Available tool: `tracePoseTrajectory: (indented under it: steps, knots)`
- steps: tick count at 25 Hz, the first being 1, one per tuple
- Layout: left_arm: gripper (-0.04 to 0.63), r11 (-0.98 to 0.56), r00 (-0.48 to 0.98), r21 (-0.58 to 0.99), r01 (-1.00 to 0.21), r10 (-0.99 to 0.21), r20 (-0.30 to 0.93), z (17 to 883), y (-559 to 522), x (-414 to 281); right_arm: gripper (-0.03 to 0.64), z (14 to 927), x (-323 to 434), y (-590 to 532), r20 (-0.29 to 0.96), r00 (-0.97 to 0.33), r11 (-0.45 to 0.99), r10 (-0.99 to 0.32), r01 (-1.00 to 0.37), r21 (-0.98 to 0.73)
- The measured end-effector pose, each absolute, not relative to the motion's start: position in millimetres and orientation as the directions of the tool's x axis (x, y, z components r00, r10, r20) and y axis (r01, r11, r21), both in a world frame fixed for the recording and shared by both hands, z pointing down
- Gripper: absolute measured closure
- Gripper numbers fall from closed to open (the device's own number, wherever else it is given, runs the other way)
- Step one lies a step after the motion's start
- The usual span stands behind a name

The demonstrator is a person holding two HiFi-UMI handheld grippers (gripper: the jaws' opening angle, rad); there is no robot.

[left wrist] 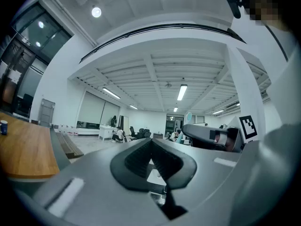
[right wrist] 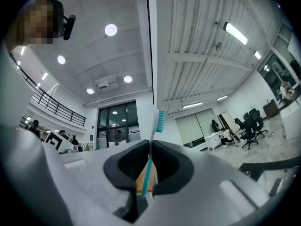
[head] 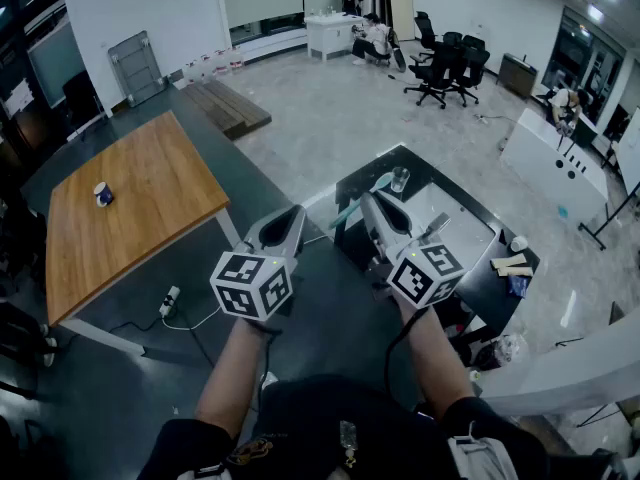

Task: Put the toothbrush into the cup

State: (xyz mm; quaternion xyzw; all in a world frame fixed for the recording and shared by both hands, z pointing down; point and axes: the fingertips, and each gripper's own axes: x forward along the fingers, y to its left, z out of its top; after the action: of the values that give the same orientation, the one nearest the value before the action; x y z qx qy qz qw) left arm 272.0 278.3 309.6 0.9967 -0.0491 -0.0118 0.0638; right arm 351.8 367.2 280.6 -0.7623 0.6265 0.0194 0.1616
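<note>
Biggest risk I see: the slim teal-and-white plastic toothbrush (right wrist: 149, 173) is only pinched across its thin handle, and the bristle end sticks well out past the jaws. It could pivot or slip on the way over. The clear glass cup (head: 400, 179) sits ahead on the black glass-topped table (head: 430, 163), and a clumsy poke at its rim could probably tip it. The right gripper (right wrist: 149, 147) is nearly closed, clamped on that handle. The left gripper (left wrist: 151, 142) is closed on nothing, held up beside the right one.
</note>
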Motion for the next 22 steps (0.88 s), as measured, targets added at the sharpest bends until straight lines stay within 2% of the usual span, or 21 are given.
tracePoseTrajectory:
  steps: [11,22]
  knots:
    - [0.590,-0.986,0.995,0.132,-0.100,-0.102,-0.014,312.2,283.9,272.2,0.589,281.1,353.8,372.5,-0.229,0.214,-0.165,-0.950,-0.963,-0.215]
    - [0.590,-0.971,0.983,0.152,-0.184,-0.186,0.002,321.9,260.8,246.8,0.589,285.8,336.8,347.4,-0.223,0.150,-0.099,-0.963,-0.969,-0.225]
